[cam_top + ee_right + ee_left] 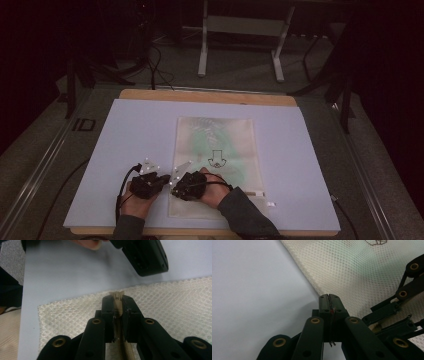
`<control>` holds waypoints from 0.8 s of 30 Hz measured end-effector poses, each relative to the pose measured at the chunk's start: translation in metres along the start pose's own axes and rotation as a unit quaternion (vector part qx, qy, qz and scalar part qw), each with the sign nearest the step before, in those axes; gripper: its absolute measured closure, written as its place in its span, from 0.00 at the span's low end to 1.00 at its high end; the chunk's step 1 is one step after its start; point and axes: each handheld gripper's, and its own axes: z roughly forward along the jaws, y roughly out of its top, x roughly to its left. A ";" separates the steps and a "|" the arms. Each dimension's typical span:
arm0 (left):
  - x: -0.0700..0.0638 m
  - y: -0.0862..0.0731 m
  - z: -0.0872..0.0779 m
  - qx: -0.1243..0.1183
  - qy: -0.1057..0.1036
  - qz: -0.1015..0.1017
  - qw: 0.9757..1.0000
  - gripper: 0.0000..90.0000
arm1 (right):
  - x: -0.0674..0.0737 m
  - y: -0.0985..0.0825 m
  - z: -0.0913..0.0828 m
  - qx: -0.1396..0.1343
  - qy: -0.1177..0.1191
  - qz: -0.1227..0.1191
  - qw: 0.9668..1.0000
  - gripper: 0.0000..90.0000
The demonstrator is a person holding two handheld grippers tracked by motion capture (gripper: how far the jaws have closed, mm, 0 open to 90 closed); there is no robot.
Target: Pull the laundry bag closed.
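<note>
Both grippers sit close together at the near left corner of a cream mesh bag point(215, 160) that lies flat on a pale board point(125, 145) topping a wooden table point(210, 96).

The right gripper point(117, 298) has its jaws pressed onto the bag's beige zipper pull point(117, 295), which pokes out just past the jaw tips; the zipper tape point(122, 347) runs back between the jaws toward the camera. Mesh spreads to either side of this gripper, and beyond its tips the bare board begins. Farther off, above and right of the tips, the black body of the left gripper hangs over the board, with a bit of a hand beside it.

The left gripper point(329, 296) has its jaws closed tight, tips meeting right at the edge of the mesh. A thin sliver with a small red spot shows in the seam between the pads, but whether any mesh is caught there cannot be told. Bare board lies to the left of it, mesh ahead and to the right, and the right gripper's linkage crosses the right side of that view, crowding in close beside it.

From above, the two grippers nearly touch, each with a grey plate on top and a cable trailing back. That view also shows a black arrow-like print point(217, 159) and green tint within the bag, ahead of the right gripper, and a small white tag point(270, 203) near the bag's near right corner. Beyond the table stands a white metal frame point(240, 45) on a dim floor.
</note>
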 end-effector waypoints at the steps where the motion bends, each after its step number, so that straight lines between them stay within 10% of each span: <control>1: -0.001 0.000 0.001 0.002 0.000 0.004 1.000 0.99 | 0.000 0.000 0.000 0.000 0.000 0.000 1.000 0.91; 24: -0.011 0.001 0.005 0.010 -0.012 0.024 1.000 0.99 | 0.000 -0.003 0.000 -0.012 -0.001 0.009 1.000 0.91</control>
